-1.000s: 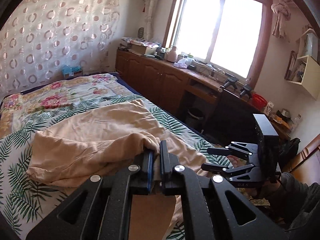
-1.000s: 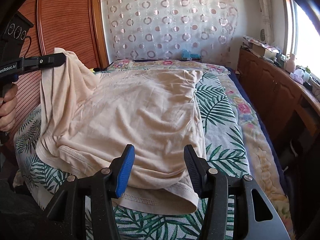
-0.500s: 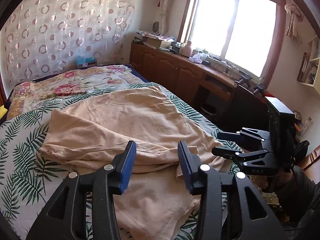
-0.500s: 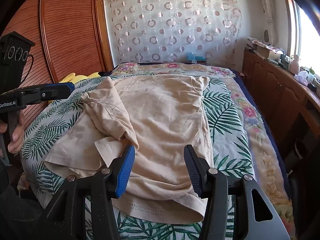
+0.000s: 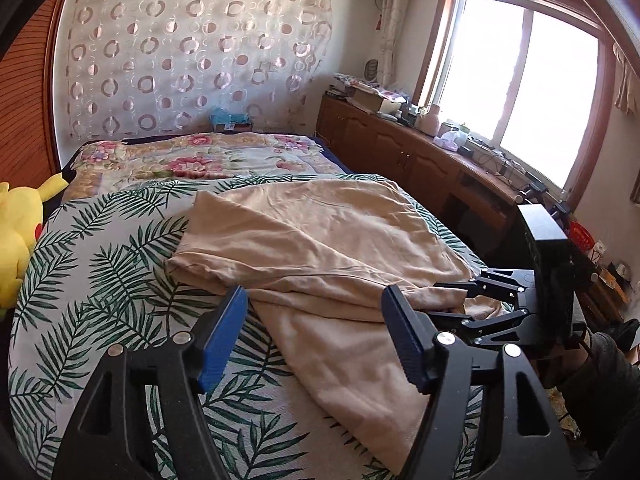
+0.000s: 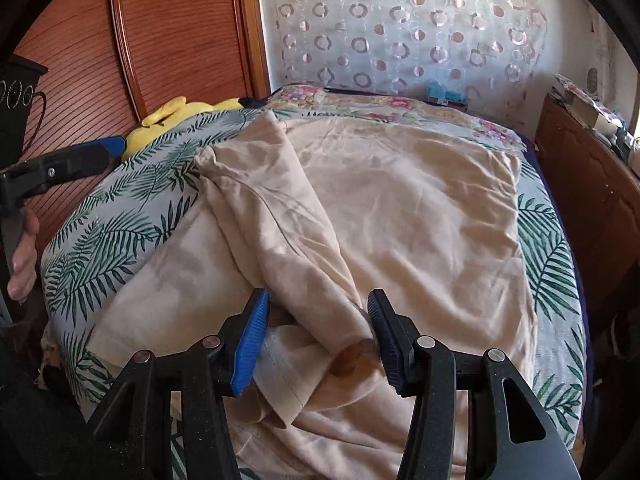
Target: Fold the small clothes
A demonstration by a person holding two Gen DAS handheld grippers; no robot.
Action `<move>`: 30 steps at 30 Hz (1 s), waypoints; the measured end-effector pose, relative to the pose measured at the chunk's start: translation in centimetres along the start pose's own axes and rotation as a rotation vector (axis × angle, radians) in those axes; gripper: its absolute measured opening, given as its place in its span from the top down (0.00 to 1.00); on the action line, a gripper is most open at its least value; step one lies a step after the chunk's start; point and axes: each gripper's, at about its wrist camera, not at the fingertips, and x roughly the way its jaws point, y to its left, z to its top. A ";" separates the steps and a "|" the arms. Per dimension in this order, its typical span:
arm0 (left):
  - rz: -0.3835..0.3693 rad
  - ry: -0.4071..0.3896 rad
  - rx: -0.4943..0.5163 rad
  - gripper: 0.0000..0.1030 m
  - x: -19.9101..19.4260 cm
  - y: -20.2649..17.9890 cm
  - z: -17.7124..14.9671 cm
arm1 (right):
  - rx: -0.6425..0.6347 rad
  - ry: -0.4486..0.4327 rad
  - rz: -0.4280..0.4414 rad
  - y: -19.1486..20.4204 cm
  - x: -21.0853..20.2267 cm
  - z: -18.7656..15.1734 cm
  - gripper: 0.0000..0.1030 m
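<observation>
Mid-fold: 1 side of beige shirt (image 5: 320,240) flopped over, centre frame on bed (image 5: 100,280). Left gripper (image 5: 312,336) jaws just opening, empty; right gripper (image 6: 318,336) jaws apart, straddling cloth. Probably needs regrabbing next.

The bed (image 5: 92,300) was covered with a white sheet printed with green palm fronds; toward the far wall a floral quilt (image 5: 192,160) in pink and cream lay across its head end. A beige garment (image 5: 320,248) lay spread on the fern sheet, one side folded over itself in a long rumpled flap (image 6: 272,216). A yellow plush toy (image 5: 16,240) sat at the bed's edge by the wooden wardrobe side.
</observation>
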 end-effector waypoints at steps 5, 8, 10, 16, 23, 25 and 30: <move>0.008 0.003 -0.021 0.32 0.1 0.8 -0.6 | -0.073 0.043 -0.021 0.5 1.1 0.4 0.87; 0.009 0.004 -0.024 0.32 0.4 0.7 -0.9 | -0.080 0.003 -0.004 0.6 -0.1 0.6 0.93; 0.023 0.004 -0.018 0.32 0.5 0.8 -1.1 | -0.065 -0.061 -0.002 0.5 -2.0 0.8 0.94; 0.015 0.002 -0.016 0.32 0.4 0.5 -1.2 | -0.054 -0.169 -0.024 -0.1 -7.3 0.9 0.94; 0.005 -0.012 0.007 0.32 0.0 -0.6 -1.0 | -0.012 -0.119 -0.136 -3.4 -8.7 -1.7 0.94; 0.011 -0.016 0.013 0.32 -0.1 -0.8 -0.8 | 0.019 -0.088 -0.153 -4.3 -8.1 -3.0 0.94; 0.039 -0.023 0.017 0.32 -0.2 -0.6 -0.7 | 0.050 0.008 -0.149 -4.8 -5.5 -4.8 0.94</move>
